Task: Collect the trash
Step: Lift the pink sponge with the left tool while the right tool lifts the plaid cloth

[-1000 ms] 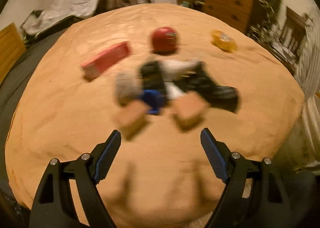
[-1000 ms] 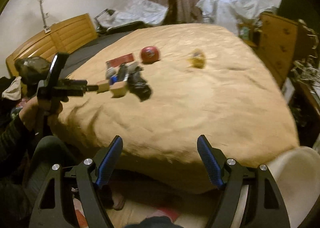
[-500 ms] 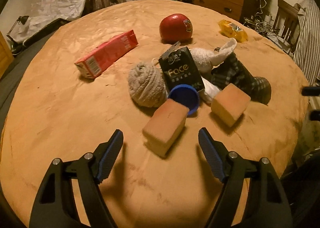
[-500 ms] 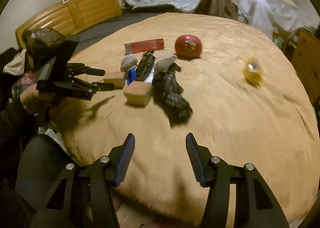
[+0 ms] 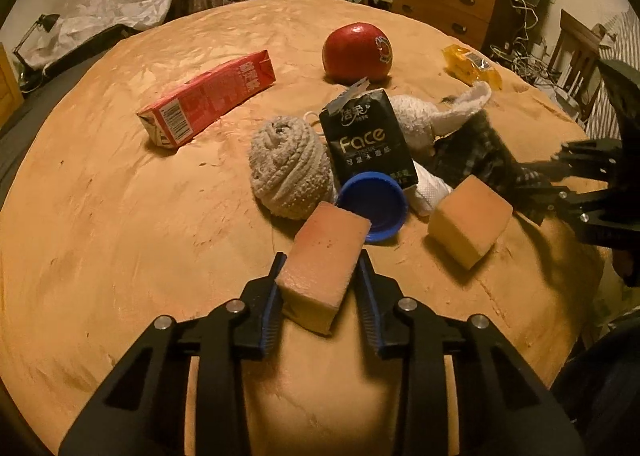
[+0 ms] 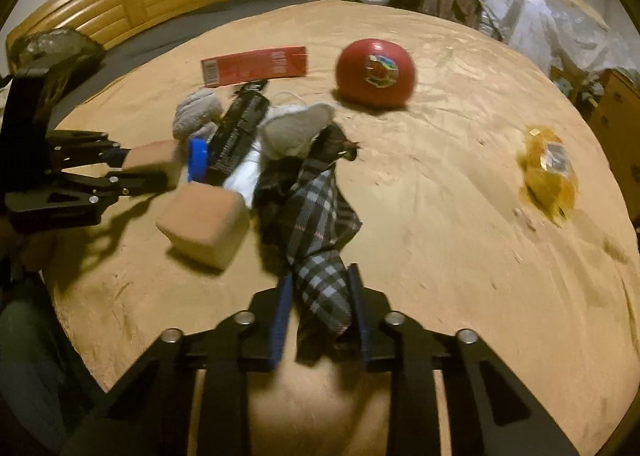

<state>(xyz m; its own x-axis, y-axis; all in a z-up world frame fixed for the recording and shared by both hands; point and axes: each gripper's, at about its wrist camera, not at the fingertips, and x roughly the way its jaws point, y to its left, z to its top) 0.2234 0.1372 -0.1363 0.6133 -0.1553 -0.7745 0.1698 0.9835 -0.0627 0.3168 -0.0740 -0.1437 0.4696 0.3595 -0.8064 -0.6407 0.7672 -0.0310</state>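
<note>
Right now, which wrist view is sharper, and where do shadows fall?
Left wrist view: sharp, "Face" legible on the black tissue pack, warm dim light. Right wrist view: motion-blurred, plaid cloth smeared; the left hand-held gripper throws a hard shadow on the blanket. Both: strong fisheye bulge.

A bed [image 5: 120,216] under a tan blanket carries a cluster near its middle: a red carton [image 5: 208,96], a rope ball [image 5: 288,168], a black tissue pack [image 5: 368,140], a blue cap [image 5: 372,206], a white sock [image 5: 424,116], a plaid cloth [image 6: 316,224] and two sponge blocks [image 5: 468,224]. Farther in lies a red ball [image 5: 357,52]. A yellow wrapper [image 5: 472,66] sits alone toward the dresser-side edge.
</note>
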